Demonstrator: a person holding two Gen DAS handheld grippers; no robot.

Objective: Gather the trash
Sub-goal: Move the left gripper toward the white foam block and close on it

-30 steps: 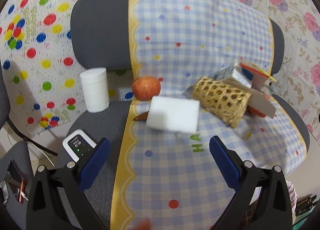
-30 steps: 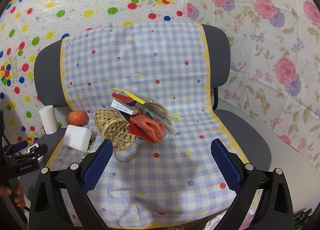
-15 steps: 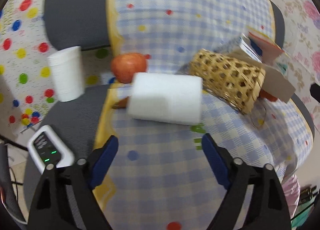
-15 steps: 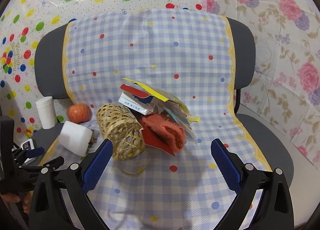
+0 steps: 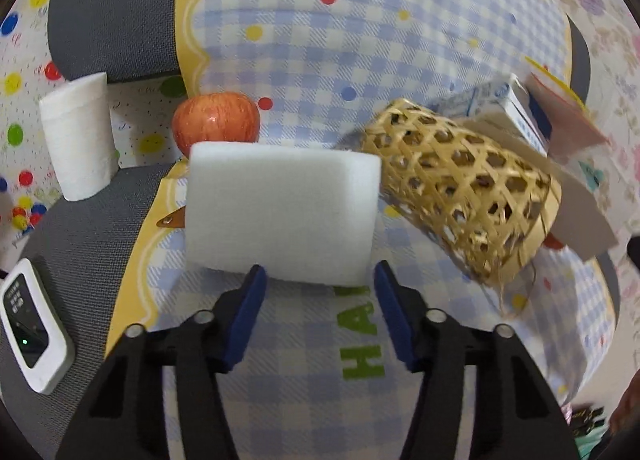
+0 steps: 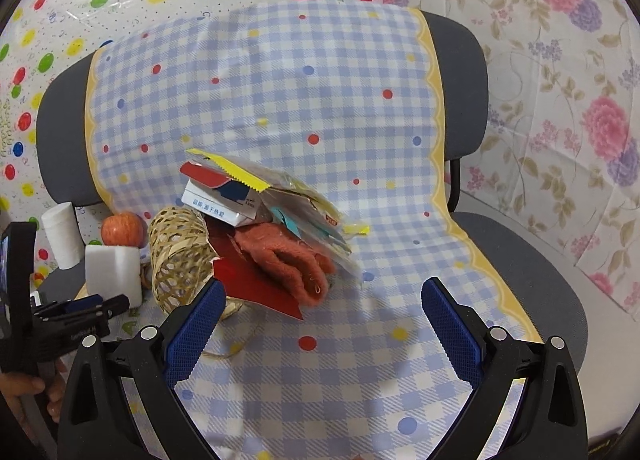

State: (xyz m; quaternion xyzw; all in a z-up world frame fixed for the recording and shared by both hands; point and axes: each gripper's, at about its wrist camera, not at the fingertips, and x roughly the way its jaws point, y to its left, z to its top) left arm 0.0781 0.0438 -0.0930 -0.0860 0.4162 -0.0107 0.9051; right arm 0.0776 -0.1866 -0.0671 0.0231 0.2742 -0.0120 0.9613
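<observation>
closing your left tool on the foam, which lies on the chair between apple and basket; pads not pressing yet. push deeper, squeeze gently. right tool wide, empty.

Checked cloth covers grey chair, bearing foam block, apple, basket.

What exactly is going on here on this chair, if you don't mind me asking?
A person with two handheld grippers is clearing trash from a cloth-covered chair. The left gripper is closing right at the near edge of a white foam block. The right gripper hangs open before the tipped bamboo basket and its spilled wrappers.
</observation>
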